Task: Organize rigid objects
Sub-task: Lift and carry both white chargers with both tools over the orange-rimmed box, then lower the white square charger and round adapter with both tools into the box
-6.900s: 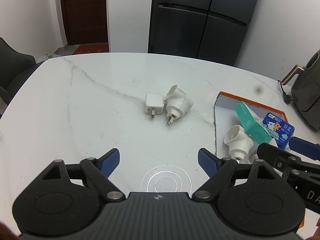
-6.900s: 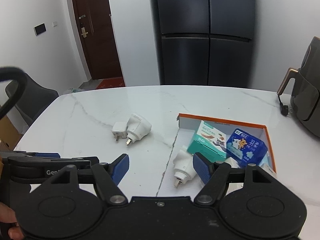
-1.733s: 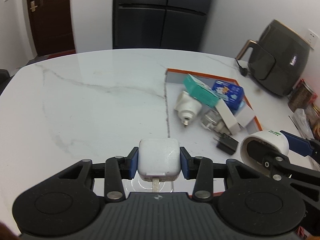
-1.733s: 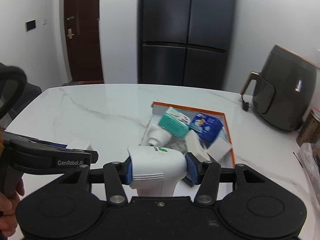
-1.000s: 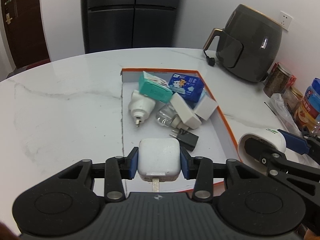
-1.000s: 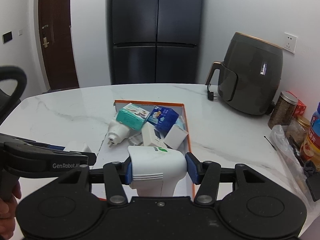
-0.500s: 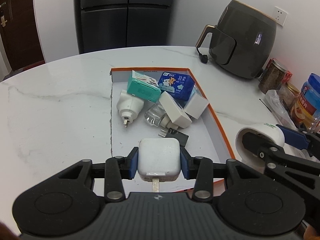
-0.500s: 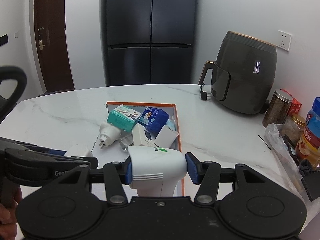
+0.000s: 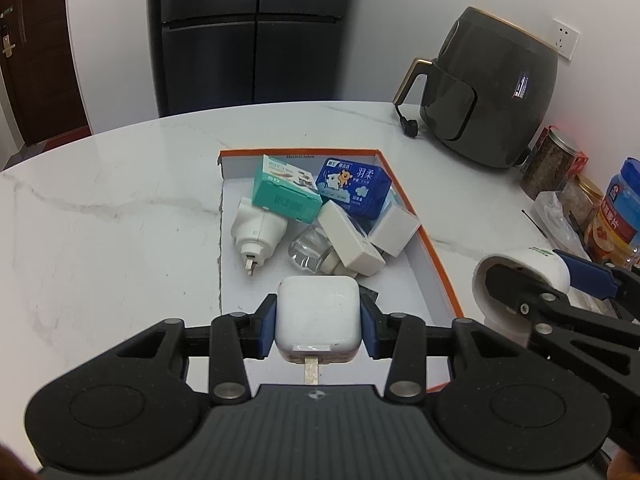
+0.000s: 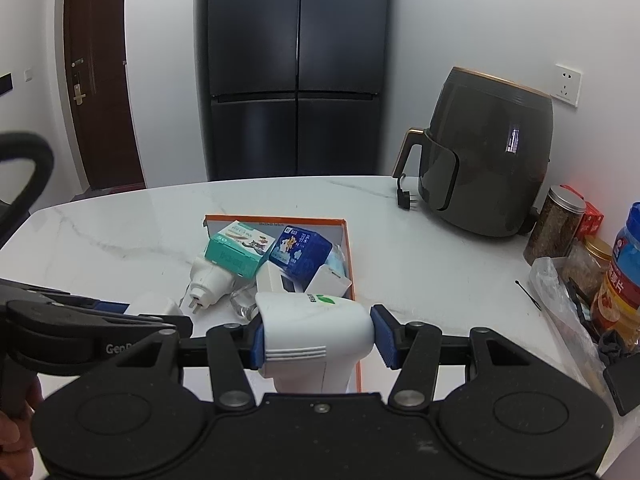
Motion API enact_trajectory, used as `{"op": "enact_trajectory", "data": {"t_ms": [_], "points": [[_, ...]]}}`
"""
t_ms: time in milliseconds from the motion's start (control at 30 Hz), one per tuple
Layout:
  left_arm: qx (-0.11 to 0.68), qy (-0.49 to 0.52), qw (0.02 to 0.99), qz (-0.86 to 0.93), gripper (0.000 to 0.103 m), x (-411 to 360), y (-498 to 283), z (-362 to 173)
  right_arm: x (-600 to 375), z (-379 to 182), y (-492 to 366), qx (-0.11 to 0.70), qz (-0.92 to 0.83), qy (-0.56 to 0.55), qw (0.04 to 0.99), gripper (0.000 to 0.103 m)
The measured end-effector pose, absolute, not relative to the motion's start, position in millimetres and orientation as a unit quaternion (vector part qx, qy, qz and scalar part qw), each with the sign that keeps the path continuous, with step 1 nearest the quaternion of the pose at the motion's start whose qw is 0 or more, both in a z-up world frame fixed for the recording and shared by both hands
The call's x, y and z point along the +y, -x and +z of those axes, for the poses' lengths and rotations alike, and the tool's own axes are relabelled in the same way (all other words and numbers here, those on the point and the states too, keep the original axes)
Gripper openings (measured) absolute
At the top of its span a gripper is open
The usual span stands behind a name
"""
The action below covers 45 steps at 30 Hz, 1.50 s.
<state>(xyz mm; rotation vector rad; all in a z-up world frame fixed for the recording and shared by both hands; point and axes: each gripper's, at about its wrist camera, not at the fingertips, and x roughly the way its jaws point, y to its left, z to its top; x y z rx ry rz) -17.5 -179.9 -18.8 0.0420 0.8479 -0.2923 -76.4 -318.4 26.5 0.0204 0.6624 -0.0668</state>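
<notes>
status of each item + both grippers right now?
left gripper: shut on square white charger, above the tray
right gripper: shut on white plug-in device
orange-edged tray: holding boxes and adapters
teal box: lying in tray
blue box: lying in tray
round white adapter: on its side, prongs out

A white marble counter [image 9: 120,208] is carrying an orange-rimmed tray [image 9: 436,252] near its middle. A dark air fryer [image 10: 486,152] is sitting toward the far right, with jars [image 10: 558,226] and a crumpled plastic bag [image 10: 560,292] crowding the right edge.
</notes>
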Motion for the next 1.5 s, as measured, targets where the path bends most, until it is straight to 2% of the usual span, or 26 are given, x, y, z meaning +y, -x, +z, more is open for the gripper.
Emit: {"op": "enact_trajectory", "data": {"t_ms": [1500], "points": [[0.422,-0.023,0.893,-0.152,0.042,-215.8,-25.4,-29.5,-345.4,30.6,1.3,0.329,-0.026,-0.017,0.944,0.063]]}}
